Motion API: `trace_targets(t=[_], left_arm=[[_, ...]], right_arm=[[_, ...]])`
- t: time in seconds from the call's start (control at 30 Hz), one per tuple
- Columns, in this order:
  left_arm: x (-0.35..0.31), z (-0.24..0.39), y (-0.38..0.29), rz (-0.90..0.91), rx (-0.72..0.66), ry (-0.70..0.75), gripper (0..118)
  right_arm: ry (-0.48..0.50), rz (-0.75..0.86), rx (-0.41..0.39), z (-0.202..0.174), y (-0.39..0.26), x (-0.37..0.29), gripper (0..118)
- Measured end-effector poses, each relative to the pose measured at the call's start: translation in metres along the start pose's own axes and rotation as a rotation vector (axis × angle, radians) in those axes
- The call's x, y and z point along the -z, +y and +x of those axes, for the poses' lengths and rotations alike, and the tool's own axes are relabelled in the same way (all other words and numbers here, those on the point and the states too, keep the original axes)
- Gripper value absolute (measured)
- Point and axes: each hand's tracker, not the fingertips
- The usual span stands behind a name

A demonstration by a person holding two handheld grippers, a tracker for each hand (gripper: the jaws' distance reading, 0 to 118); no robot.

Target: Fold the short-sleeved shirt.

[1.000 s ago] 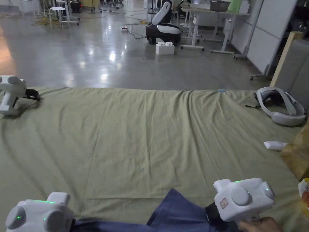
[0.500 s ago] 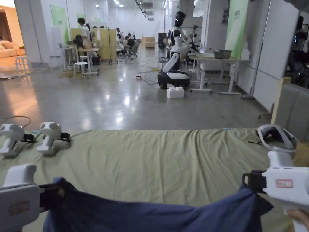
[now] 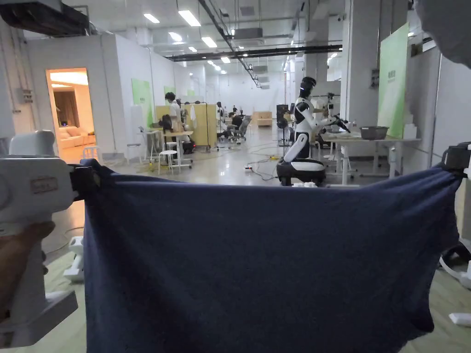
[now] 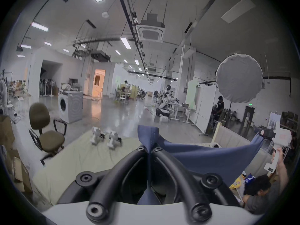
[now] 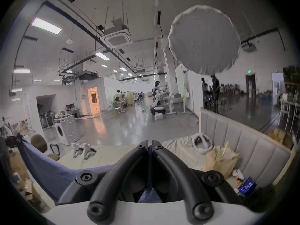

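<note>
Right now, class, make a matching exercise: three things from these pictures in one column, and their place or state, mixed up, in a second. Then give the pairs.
1. shirt
2. spare grippers
3. headset

A. lying on the green sheet, left side
B. lying by the padded headboard
C. held up, stretched between the left gripper and right gripper

Pairs: 1-C, 2-A, 3-B

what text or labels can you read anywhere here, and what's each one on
No text here is clear enough to quote.
Sticker on the left gripper: red-edged, print blurred.
Green wall panel: a small mark, too small to read.
Green sign on the far wall: too small.
Blue packet by the headboard: white print, blurred.
</note>
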Motion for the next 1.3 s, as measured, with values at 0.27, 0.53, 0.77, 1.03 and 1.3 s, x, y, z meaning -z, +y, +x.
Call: trace_targets(t=[0.27,0.53,0.77,1.03,1.3], left_arm=[[0.052,0.014,0.028,0.088,0.048,0.090,5],[0.129,0.021,0.059,0.095,0.040,0.095,5],[0.197,0.021,0.068,0.058,0.099,0.139,5],[0.232,0.026,0.052,0.000,0.148,0.158,5],[0.298,0.024,0.007,-0.031,0.101,0.152,5]], right_arm=[[-0.077,0.038,-0.104,-0.027,0.035,0.057,5],[-0.105,0.069,-0.102,-0.032,0.055,0.130,5],[-0.130,0.066,-0.089,-0.024,0.080,0.194,5],[-0.169,0.064,-0.171,-0.077,0.061,0.200,5],[-0.177,0.022,-0.144,-0.071,0.037,0.247,5]])
